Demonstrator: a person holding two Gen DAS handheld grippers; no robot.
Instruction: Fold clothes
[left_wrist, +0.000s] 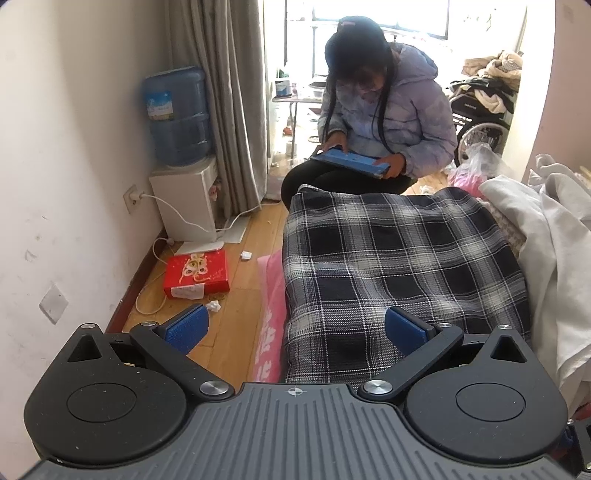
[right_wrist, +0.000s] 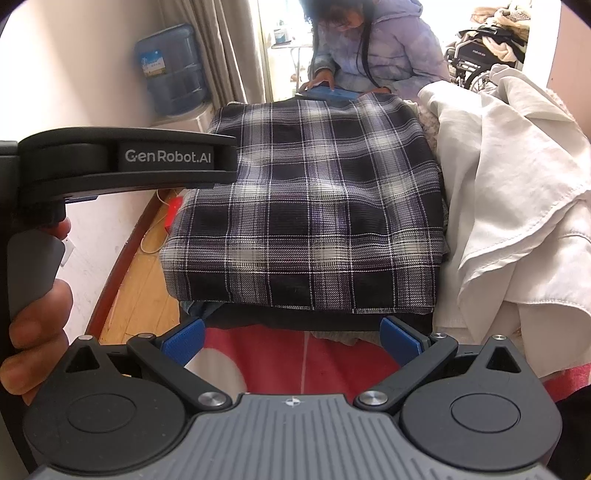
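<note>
**Spotter:** Left wrist view first, from your left: a white wall, then a water dispenser (left_wrist: 186, 199) with a blue water bottle (left_wrist: 177, 114) on top, and a red gift box (left_wrist: 197, 273) on the wooden floor (left_wrist: 236, 258). Your left gripper (left_wrist: 295, 326) has its jaws spread wide, nothing between the blue pads (left_wrist: 188, 326).

**Operator:** Where's the garment?

**Spotter:** The folded plaid garment (left_wrist: 399, 266) lies straight ahead of you, its near edge between your two fingers in the picture but not pinched. It sits on a stack, with a pink cloth (left_wrist: 271, 325) showing under its left side. Behind it a seated person (left_wrist: 384, 110) in a pale puffer jacket bends over a blue tablet (left_wrist: 351, 160). White clothing (left_wrist: 546, 236) is heaped just beside the plaid on your right.

**Operator:** And the other side?

**Spotter:** In the right wrist view your left hand (right_wrist: 37, 325) grips the other tool's handle at the far left. The right gripper (right_wrist: 293, 341) is spread open too, empty, hovering over a red and white cloth (right_wrist: 295, 365). The plaid garment (right_wrist: 306, 206) lies just beyond its tips, on top of something dark, possibly more folded clothes; I can't tell. The white pile (right_wrist: 517, 206) touches its right edge.
</note>
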